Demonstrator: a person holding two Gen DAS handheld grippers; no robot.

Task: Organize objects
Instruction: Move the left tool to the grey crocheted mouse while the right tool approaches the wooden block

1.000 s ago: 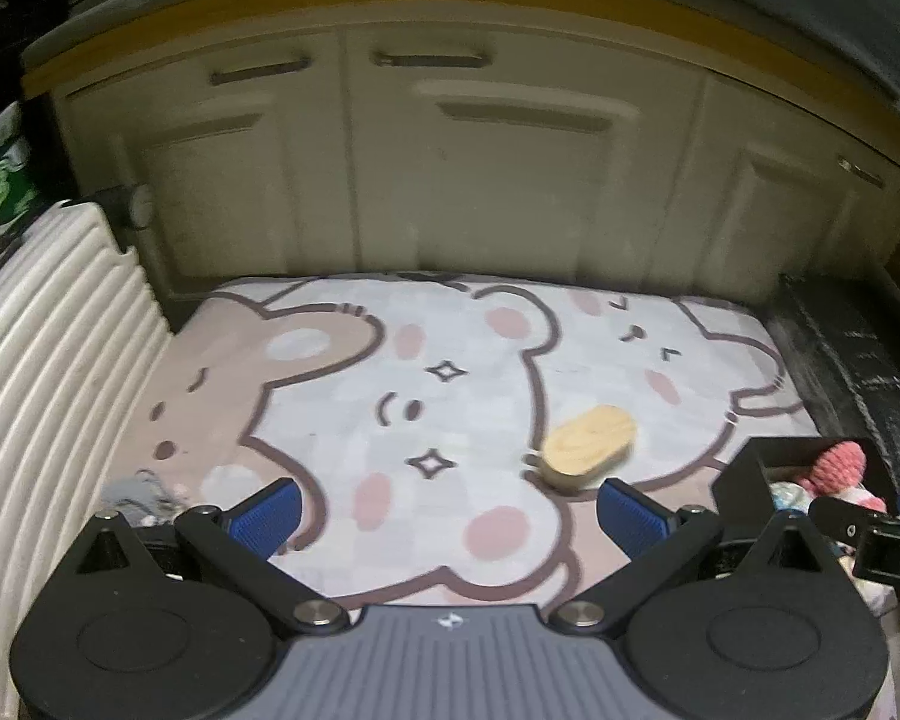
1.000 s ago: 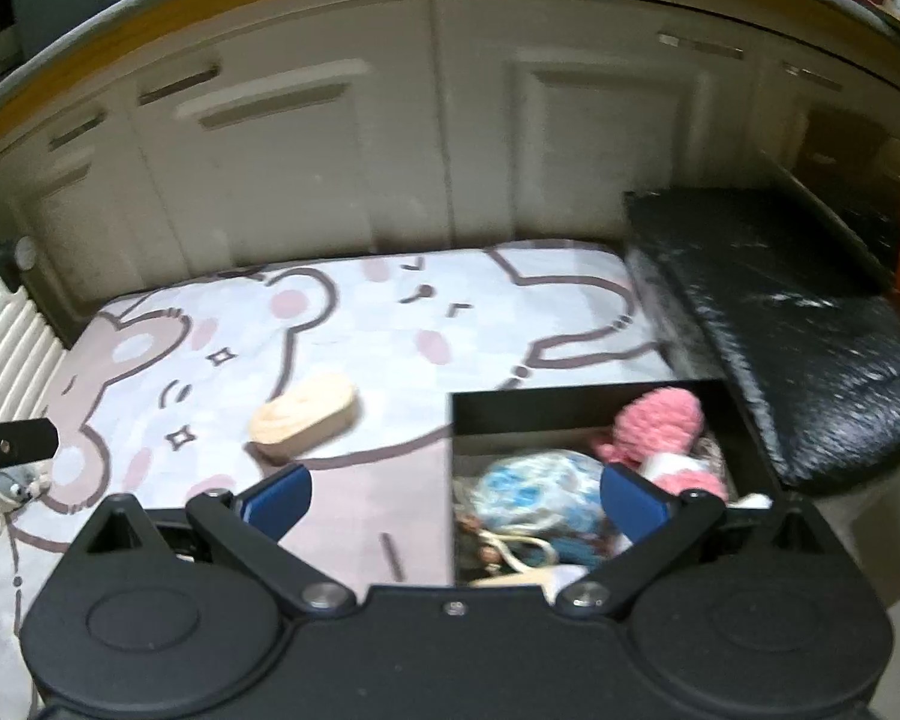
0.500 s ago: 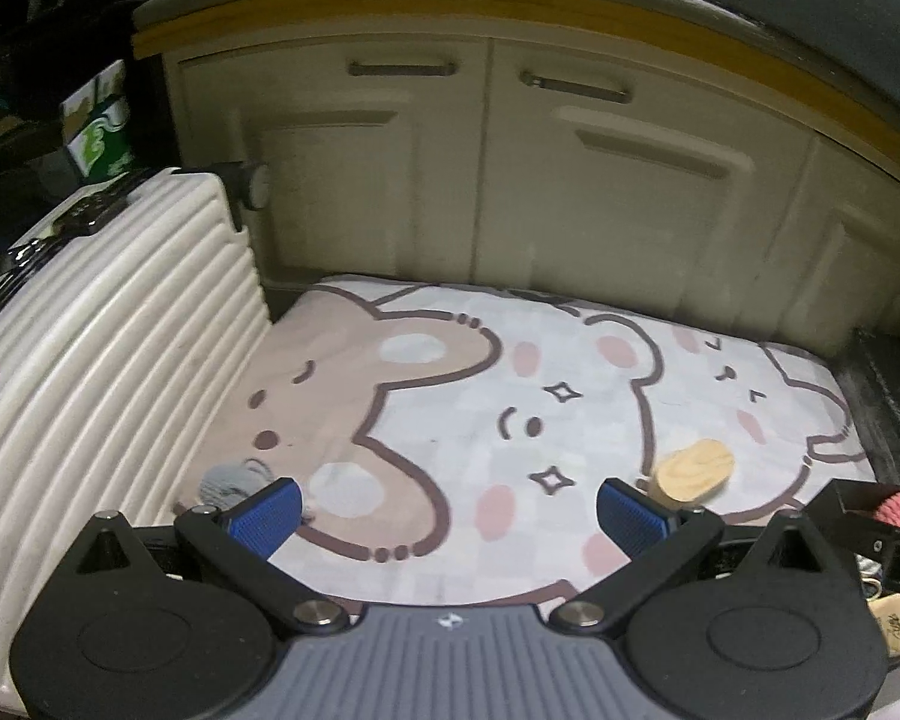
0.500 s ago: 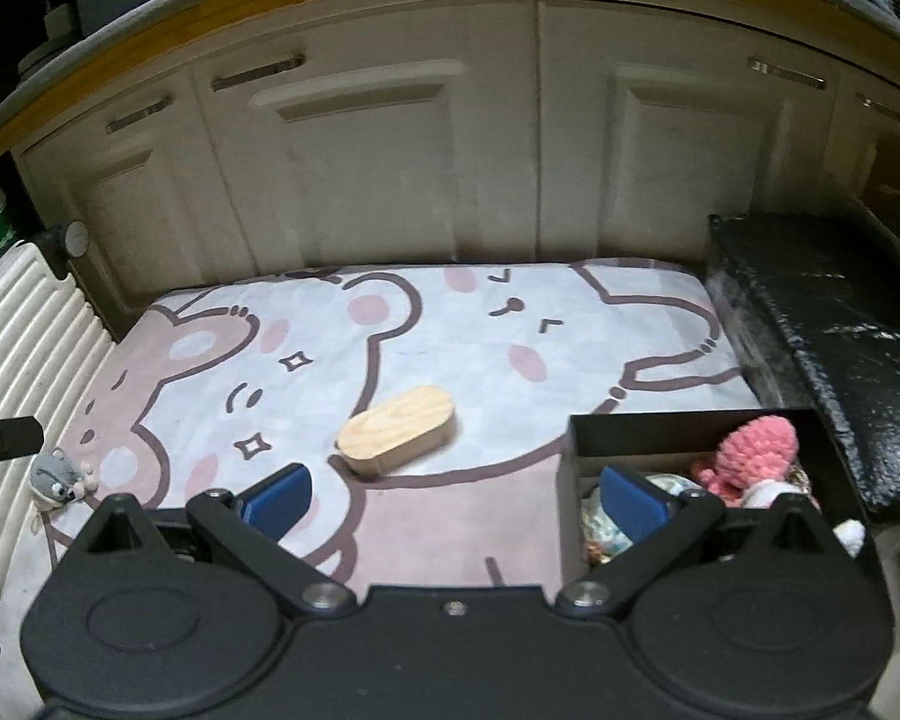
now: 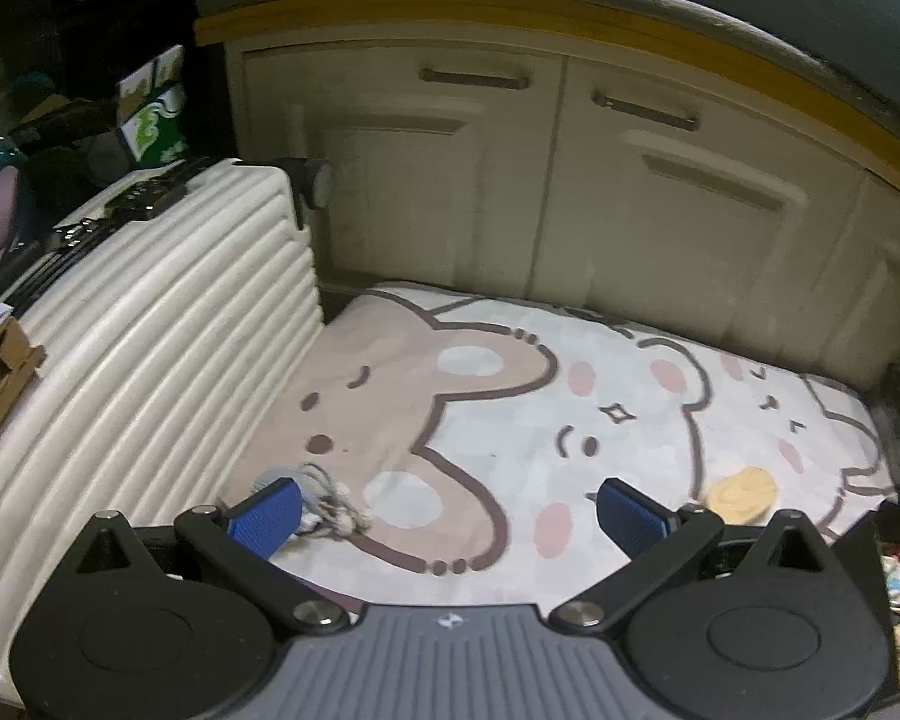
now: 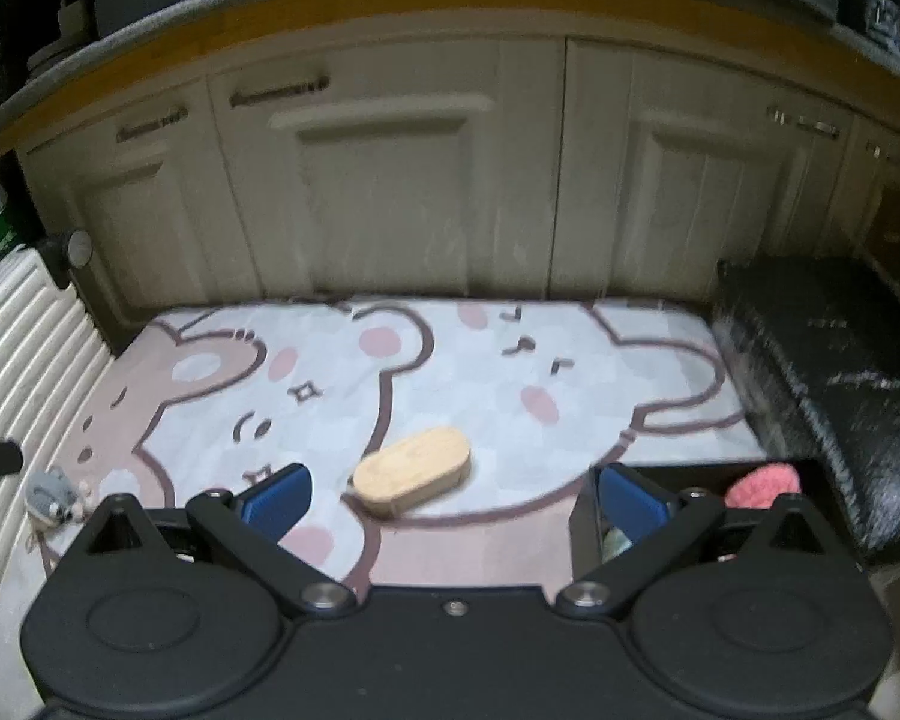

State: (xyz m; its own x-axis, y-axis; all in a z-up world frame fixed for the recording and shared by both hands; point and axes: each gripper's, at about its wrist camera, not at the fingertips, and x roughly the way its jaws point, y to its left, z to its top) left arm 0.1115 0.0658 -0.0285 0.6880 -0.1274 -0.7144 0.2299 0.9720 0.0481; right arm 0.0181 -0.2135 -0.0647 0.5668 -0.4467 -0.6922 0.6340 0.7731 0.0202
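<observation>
A: At the near edge of each wrist view, what do the grippers show?

B: The left gripper point(image 5: 450, 513) and the right gripper point(image 6: 453, 501) both hold their jaws wide apart, with nothing between the blue pads. Neither touches an object.

A: Just beyond them, what lies on the bear-print mat point(image 6: 450, 354)?

B: Two loose items. A small grey knitted toy point(image 5: 312, 495) sits at the mat's left edge, just beside the left gripper's left finger point(image 5: 267, 513) and near the ribbed white suitcase point(image 5: 150, 348). An oval wooden block point(image 6: 413, 471) lies near the mat's middle, ahead of the right gripper.

A: And the black box point(image 6: 582, 516)?

B: It stands at the mat's right front corner and already holds a pink knitted toy point(image 6: 762, 483) and other soft items, partly hidden.

A: So the progress?

B: Judged partly done: some things are boxed, while the grey toy and the block appear still to be collected. Farther back, cream cabinet doors point(image 6: 390, 180) close the scene.
</observation>
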